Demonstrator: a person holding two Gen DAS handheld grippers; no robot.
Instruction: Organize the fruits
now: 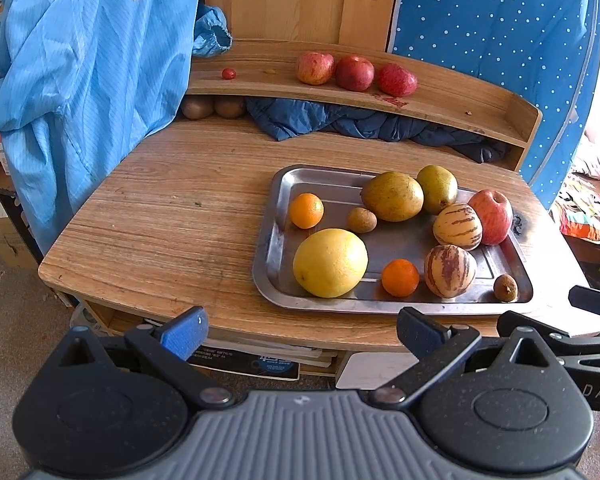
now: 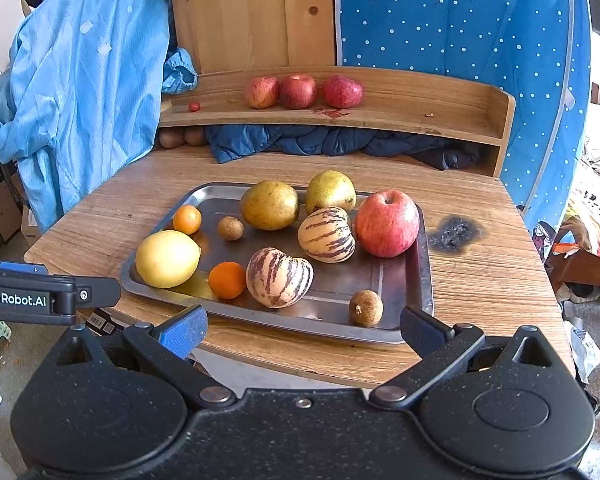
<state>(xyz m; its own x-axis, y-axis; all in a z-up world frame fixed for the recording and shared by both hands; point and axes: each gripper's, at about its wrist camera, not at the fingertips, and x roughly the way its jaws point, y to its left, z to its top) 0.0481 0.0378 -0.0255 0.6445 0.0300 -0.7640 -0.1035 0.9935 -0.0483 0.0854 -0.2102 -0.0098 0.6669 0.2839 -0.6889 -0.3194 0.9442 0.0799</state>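
Fruit-laden metal tray (image 1: 278, 216) beyond wide-spread left gripper (image 1: 302, 330)

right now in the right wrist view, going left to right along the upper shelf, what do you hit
small red fruit → first red apple → second red apple → third red apple, with a red smear on the shelf in front of that last apple

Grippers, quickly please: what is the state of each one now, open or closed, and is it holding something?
Left gripper: open, holding nothing, short of the tray.
Right gripper: open, holding nothing, at the tray's near edge.
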